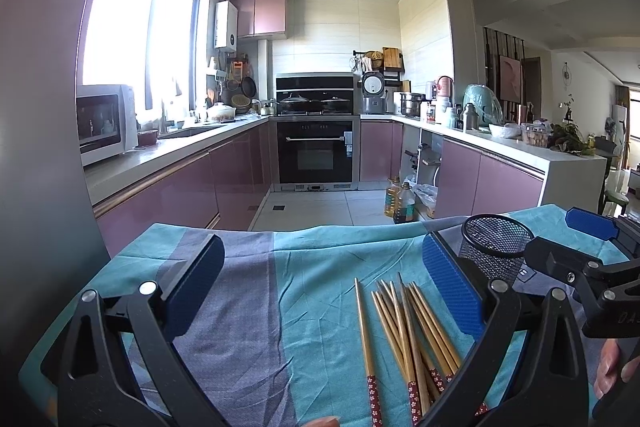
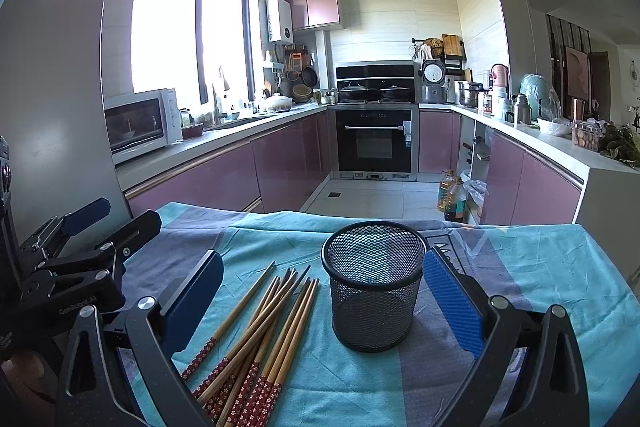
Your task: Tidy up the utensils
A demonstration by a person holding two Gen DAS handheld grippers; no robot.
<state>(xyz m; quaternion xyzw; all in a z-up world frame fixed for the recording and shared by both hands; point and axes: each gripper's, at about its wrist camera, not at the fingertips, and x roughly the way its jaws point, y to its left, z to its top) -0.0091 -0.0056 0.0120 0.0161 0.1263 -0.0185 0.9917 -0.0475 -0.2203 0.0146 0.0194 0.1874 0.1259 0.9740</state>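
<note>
Several wooden chopsticks [image 1: 404,327] with red patterned ends lie in a loose bunch on the teal and grey cloth [image 1: 312,287]; they also show in the right wrist view [image 2: 260,339]. A black mesh cup [image 2: 374,287] stands upright and empty to their right, also in the left wrist view [image 1: 494,247]. My left gripper [image 1: 320,287] is open and empty above the cloth, chopsticks near its right finger. My right gripper [image 2: 320,299] is open and empty, with the cup and chopstick tips between its fingers.
The cloth-covered table [image 2: 540,267] ends at its far edge before the kitchen floor. Oil bottles [image 2: 452,195] stand on the floor beyond. Purple cabinets [image 2: 224,183], a microwave [image 2: 140,123] and an oven [image 2: 374,141] lie further back. The left gripper's body [image 2: 72,267] shows at left.
</note>
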